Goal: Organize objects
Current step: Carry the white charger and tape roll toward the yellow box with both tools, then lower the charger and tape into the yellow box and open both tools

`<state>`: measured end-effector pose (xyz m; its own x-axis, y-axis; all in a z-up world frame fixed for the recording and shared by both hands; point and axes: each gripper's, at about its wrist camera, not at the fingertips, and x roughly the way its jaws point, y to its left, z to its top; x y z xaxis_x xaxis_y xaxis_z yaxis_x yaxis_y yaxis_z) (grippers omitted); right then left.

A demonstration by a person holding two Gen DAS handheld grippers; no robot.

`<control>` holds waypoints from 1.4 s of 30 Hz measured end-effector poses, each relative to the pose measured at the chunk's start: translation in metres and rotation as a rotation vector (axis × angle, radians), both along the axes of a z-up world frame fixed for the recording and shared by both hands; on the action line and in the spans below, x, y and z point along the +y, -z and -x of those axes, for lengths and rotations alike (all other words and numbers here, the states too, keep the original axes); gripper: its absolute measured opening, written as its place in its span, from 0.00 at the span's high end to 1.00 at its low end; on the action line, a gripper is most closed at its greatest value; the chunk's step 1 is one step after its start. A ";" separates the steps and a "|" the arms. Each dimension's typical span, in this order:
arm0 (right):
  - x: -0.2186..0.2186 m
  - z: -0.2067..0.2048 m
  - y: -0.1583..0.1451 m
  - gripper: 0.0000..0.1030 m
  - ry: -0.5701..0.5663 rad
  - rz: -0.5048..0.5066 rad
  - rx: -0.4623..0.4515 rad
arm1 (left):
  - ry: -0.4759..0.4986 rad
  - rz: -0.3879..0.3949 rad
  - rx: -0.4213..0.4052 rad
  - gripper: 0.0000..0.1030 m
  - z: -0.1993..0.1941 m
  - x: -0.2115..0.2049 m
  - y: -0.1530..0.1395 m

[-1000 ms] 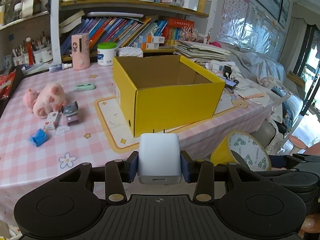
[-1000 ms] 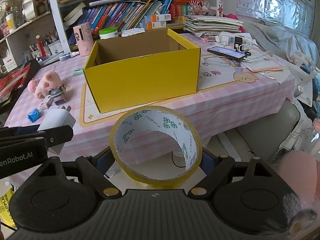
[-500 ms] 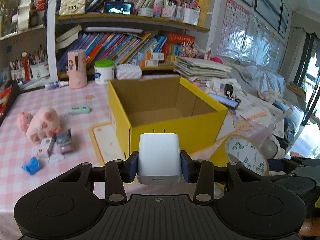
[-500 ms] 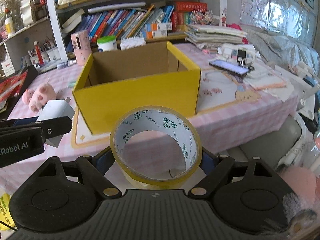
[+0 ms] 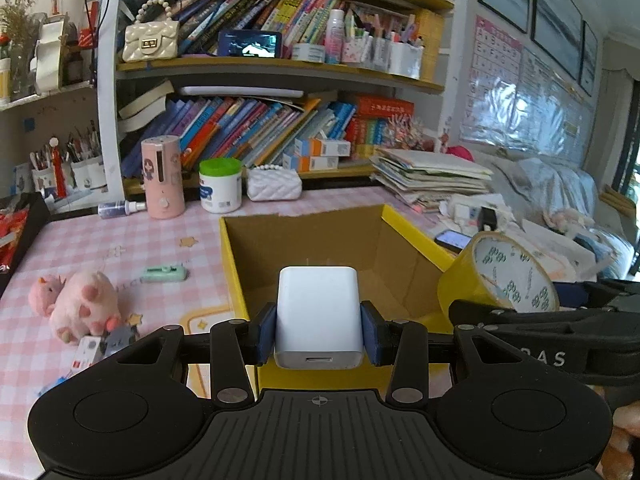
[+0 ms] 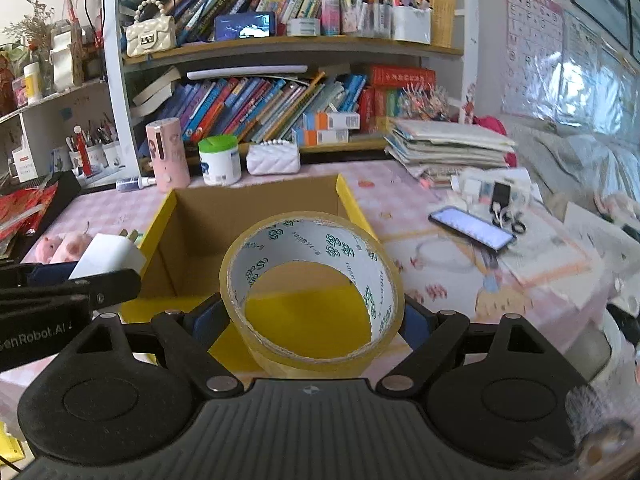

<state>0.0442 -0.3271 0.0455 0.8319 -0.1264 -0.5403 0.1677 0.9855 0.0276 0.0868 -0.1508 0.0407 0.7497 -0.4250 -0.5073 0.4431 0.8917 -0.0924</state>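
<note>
While the left gripper [image 5: 319, 336] clamps a white plastic USB charger block [image 5: 319, 316] and the right gripper [image 6: 310, 320] pinches a yellowish roll of packing tape [image 6: 312, 292], the open yellow cardboard box [image 5: 416, 240] lies just ahead of and below both, about equally near each.

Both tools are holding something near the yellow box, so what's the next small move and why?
Probably ease the left tool forward and open it: its white charger hangs at the near wall of the open yellow box, not yet over the bare floor. The right tool with the tape roll would likely follow.
</note>
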 end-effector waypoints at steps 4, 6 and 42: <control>-0.017 -0.024 -0.004 0.16 -0.042 0.007 -0.003 | -0.027 -0.011 0.002 0.60 -0.016 -0.015 0.001; -0.024 -0.037 -0.006 0.16 -0.064 0.009 -0.005 | -0.037 -0.019 0.008 0.60 -0.023 -0.023 0.004; -0.017 -0.220 0.057 0.16 -0.479 0.090 0.393 | -0.102 -0.127 0.293 0.60 -0.094 -0.072 0.065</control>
<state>0.2639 -0.3438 -0.0111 0.5491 0.1522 -0.8218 -0.3120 0.9495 -0.0326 0.1806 -0.2230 -0.0241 0.5991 -0.2752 -0.7519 0.3220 0.9426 -0.0883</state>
